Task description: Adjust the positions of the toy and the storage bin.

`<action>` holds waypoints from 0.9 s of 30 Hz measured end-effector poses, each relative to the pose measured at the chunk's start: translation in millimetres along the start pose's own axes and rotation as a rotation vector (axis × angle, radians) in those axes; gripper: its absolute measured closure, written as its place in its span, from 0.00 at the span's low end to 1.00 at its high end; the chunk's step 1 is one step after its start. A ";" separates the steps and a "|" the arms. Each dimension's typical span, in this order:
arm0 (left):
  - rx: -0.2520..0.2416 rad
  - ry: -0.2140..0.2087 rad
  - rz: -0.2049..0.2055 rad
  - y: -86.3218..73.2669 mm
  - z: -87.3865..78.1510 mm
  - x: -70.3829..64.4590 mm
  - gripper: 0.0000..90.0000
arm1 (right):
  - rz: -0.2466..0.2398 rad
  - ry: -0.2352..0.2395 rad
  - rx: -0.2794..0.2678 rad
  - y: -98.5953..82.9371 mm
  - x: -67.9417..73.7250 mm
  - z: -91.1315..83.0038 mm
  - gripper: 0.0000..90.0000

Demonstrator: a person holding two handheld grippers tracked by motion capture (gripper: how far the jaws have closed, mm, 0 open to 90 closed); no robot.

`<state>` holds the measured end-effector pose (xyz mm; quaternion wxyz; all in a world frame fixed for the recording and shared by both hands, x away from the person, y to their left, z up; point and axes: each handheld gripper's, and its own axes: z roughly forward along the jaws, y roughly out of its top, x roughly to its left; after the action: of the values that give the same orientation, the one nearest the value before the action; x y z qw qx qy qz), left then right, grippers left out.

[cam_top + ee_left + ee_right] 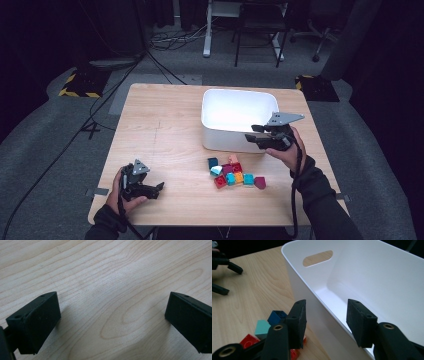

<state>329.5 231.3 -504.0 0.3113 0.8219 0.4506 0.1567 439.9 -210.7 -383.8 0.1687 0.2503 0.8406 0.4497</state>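
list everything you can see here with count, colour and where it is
table: one, light wood, centre of the high view
bin: one, white, far right part of the table, a handle slot in its end wall
bricks: about ten in a cluster; dark blue, teal, red, orange, pink, maroon; in front of the bin
chairs and desk legs: a few, dark or white, on the grey floor beyond the table
cables: several, black, on the floor at left
left tongs: open, black, resting on bare wood near the front left edge
right tongs: open, black, straddling the bin's near wall
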 end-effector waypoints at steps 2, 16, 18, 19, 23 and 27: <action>0.000 0.001 -0.001 0.0 0.0 -0.1 0.00 | -0.009 -0.014 0.002 0.4 -0.2 4.6 0.65; 0.001 -0.001 -0.004 0.1 -0.1 -0.2 0.00 | -0.120 0.079 -0.001 7.3 10.6 18.2 0.86; -0.002 0.000 -0.004 -0.1 0.1 -0.3 0.00 | -0.141 0.076 0.002 8.1 13.2 17.6 0.87; 0.002 -0.002 -0.005 -0.1 -0.2 -0.4 0.00 | -0.151 0.079 -0.001 7.3 13.4 16.6 0.87; -0.004 0.006 -0.002 -0.6 0.1 -0.5 0.00 | -0.173 0.110 -0.004 1.9 13.6 7.6 0.87; 0.003 0.000 0.000 -0.3 -0.5 -0.1 0.00 | -0.185 0.117 -0.002 -2.1 12.5 -0.7 0.87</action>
<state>329.0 231.5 -503.8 0.3099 0.8222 0.4511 0.1561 428.7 -205.0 -385.9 0.1601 0.1450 0.8681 0.4469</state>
